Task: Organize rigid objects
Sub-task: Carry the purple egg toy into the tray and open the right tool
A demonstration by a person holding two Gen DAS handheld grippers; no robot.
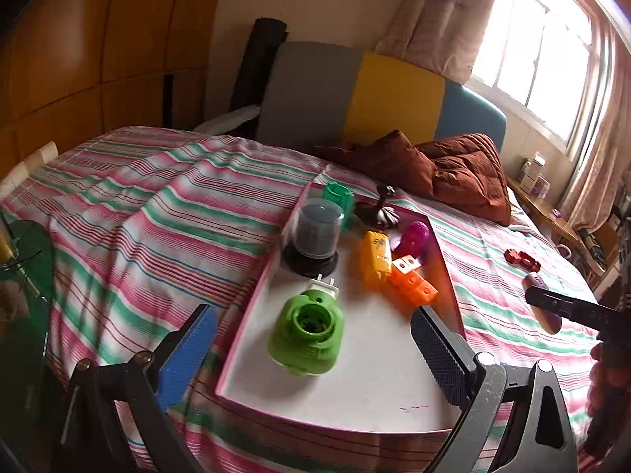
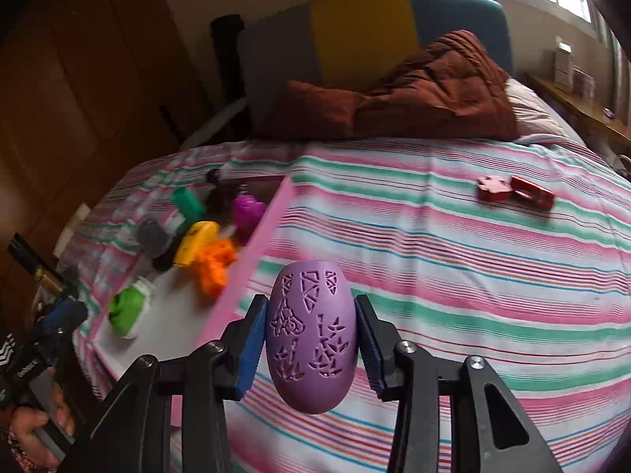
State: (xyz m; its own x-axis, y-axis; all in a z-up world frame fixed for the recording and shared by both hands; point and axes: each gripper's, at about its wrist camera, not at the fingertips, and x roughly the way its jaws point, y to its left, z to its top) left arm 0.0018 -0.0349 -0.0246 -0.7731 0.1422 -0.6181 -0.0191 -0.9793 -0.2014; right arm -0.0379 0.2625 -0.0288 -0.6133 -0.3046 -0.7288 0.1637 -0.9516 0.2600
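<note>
On the striped bed (image 2: 453,260), going left to right, comes first the pink-rimmed tray (image 1: 256,295), where the sorted things sit: a clear-domed black jar (image 1: 315,232) toward its far left corner with a green cup (image 1: 339,197) behind it, a lime green plug-in unit (image 1: 307,335) near the middle of the white floor, a yellow piece (image 1: 374,256) and an orange block (image 1: 414,287) against the right rim, and a magenta figure (image 1: 414,236) at the far right corner. The left gripper (image 1: 315,358) hangs over the tray's near edge, jaws spread wide with nothing between them.

To the right of the tray's right rim, above the bedspread, the right gripper (image 2: 311,339) is clamped on the purple egg (image 2: 311,339), one blue pad (image 2: 252,347) on each flank. The egg's long axis runs forward along the fingers, its blunt end toward the camera, its cut-out pattern facing up. Farther right, well apart, a red toy (image 2: 512,193) lies loose on the bed.

The coming move, as I judge it, turns on one thing: the tray lies to the left of the held egg, just across the pink rim, so the right hand must carry it leftward over that rim. Free floor shows along the tray's near edge, beside the lime unit. The egg is rounded and may roll once let go.
</note>
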